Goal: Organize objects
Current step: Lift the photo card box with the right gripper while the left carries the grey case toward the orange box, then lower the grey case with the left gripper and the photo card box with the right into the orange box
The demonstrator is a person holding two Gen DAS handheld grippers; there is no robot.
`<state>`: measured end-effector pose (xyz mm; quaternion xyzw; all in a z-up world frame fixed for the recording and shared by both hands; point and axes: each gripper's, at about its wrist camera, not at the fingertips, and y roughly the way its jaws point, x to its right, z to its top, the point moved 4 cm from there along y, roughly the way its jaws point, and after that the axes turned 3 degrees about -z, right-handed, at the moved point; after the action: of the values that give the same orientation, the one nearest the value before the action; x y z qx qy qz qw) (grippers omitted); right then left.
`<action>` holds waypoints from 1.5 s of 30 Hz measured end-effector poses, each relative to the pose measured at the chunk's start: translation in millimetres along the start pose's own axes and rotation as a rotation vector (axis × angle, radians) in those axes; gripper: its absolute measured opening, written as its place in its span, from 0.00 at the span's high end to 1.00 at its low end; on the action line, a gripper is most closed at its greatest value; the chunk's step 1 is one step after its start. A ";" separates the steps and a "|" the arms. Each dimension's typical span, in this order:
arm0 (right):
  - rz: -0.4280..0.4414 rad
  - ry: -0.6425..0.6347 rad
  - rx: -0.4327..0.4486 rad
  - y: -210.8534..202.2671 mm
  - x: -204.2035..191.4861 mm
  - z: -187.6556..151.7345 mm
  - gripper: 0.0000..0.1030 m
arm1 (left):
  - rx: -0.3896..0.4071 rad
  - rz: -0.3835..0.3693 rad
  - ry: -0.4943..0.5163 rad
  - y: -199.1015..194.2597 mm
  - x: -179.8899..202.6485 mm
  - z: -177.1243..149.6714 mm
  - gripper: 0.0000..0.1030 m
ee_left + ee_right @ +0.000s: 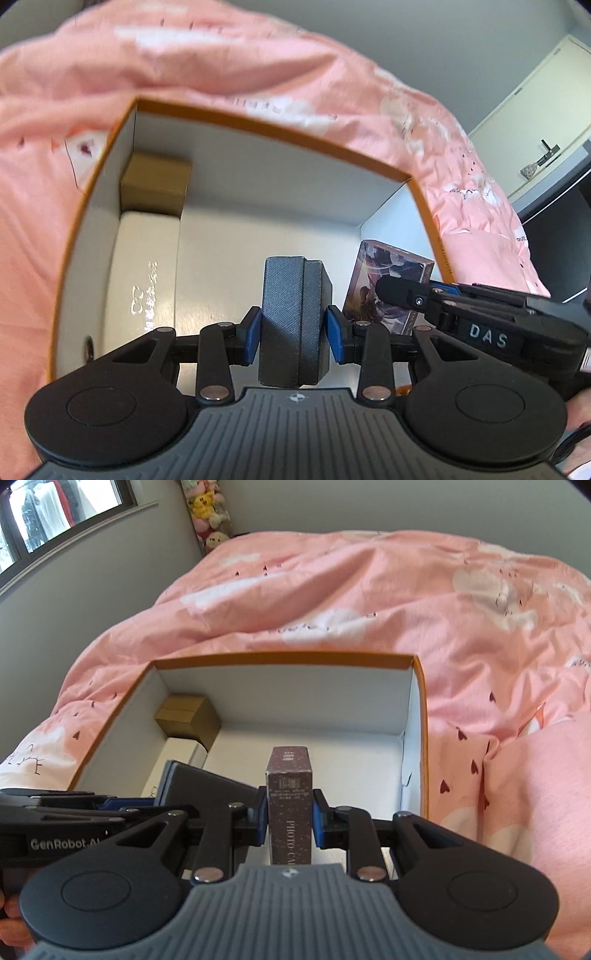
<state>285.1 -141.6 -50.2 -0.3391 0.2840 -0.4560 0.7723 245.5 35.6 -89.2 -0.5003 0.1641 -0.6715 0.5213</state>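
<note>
My left gripper (pixel 293 334) is shut on a grey textured case (pixel 291 317) and holds it over the open orange-rimmed box (pixel 280 133). My right gripper (pixel 288 821) is shut on a dark photo card box (pixel 290 805), held upright over the same box (pixel 284 657). In the left wrist view the photo card box (pixel 384 291) and the right gripper's finger (pixel 402 291) show at the right. In the right wrist view the grey case (pixel 207 782) and the left gripper show at the left. A gold box (pixel 155 182) and a white box (pixel 144 273) lie inside along the left wall.
The orange-rimmed box rests on a bed with a rumpled pink duvet (pixel 369 590). Its white floor (pixel 332 753) shows in the middle and right. A window (pixel 55 513) and plush toys (pixel 207 509) stand beyond the bed. A cupboard (pixel 535 110) is at the right.
</note>
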 end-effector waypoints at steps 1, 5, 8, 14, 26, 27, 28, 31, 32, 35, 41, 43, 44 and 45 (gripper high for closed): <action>0.004 0.002 -0.006 3.2 0.9 -0.1 0.76 | -0.018 -0.005 -0.014 3.6 -3.7 1.7 0.60; 0.027 0.025 -0.036 15.1 4.8 -0.7 0.76 | -0.085 -0.025 -0.081 17.2 -17.4 6.5 0.60; 0.040 0.039 -0.058 23.2 6.2 -0.7 0.76 | -0.117 -0.021 -0.112 24.4 -24.7 7.0 0.60; 0.060 0.039 -0.086 35.5 4.8 -2.5 0.76 | -0.160 0.002 -0.121 29.2 -35.0 7.4 0.58; 0.065 0.038 -0.129 46.0 1.9 -3.1 0.76 | -0.078 0.120 -0.015 0.7 -34.8 16.0 0.48; 0.065 0.037 -0.133 46.7 0.7 -2.7 0.76 | -0.063 0.126 -0.003 -1.4 -32.7 18.6 0.48; 0.066 0.039 -0.138 47.8 -1.0 -1.9 0.76 | -0.048 0.131 0.007 -4.1 -31.3 20.8 0.48; 0.090 0.068 -0.161 52.1 -4.5 0.3 0.76 | -0.020 0.130 0.029 -10.5 -28.9 24.5 0.49; 0.104 0.082 -0.171 53.9 -5.8 0.6 0.76 | -0.012 0.130 0.041 -11.7 -28.2 24.8 0.49; 0.130 0.107 -0.190 58.2 -11.5 0.9 0.76 | 0.006 0.138 0.092 -11.9 -25.7 23.7 0.54; 0.158 0.131 -0.210 61.4 -17.8 1.7 0.76 | 0.026 0.125 0.132 -12.6 -27.0 19.9 0.55; 0.165 0.148 -0.222 62.9 -14.5 3.0 0.76 | 0.031 0.127 0.149 -12.6 -25.9 17.9 0.55; 0.168 0.161 -0.231 64.1 -11.6 3.9 0.76 | 0.031 0.132 0.159 -11.6 -25.1 17.1 0.55; 0.170 0.175 -0.242 66.2 -8.3 5.4 0.76 | 0.029 0.137 0.169 -10.7 -24.6 16.0 0.55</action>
<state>319.5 -109.3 -97.7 -0.3633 0.4306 -0.3791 0.7341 252.3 65.9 -86.5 -0.4218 0.2317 -0.6763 0.5577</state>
